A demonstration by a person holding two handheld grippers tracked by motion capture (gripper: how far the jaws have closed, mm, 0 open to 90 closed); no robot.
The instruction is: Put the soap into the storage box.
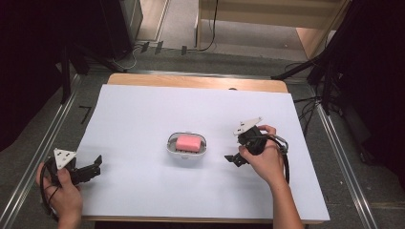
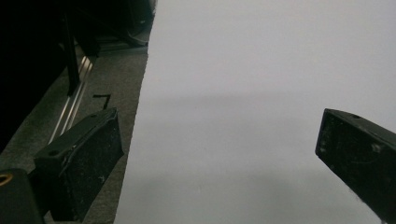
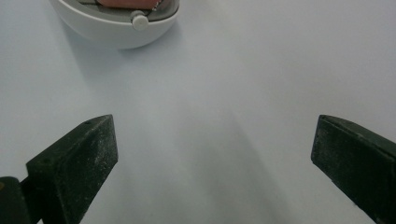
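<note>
**Desk stock: one soap dish with pink bar, two idle grippers**

Item 1: white soap dish [image 1: 187, 145], oval, at the middle of the white sheet [image 1: 143, 119] that covers the desk; I see its rim again at the top of the right gripper view [image 3: 116, 32]. Item 2: pink soap bar [image 1: 187, 142], lying inside the dish. Item 3: my right gripper [image 1: 235, 159], held just right of the dish and apart from it, fingers spread wide, nothing between them. Item 4: my left gripper [image 1: 95, 167], at the sheet's left edge near the front corner, well apart from the dish, fingers likewise spread and empty.
</note>
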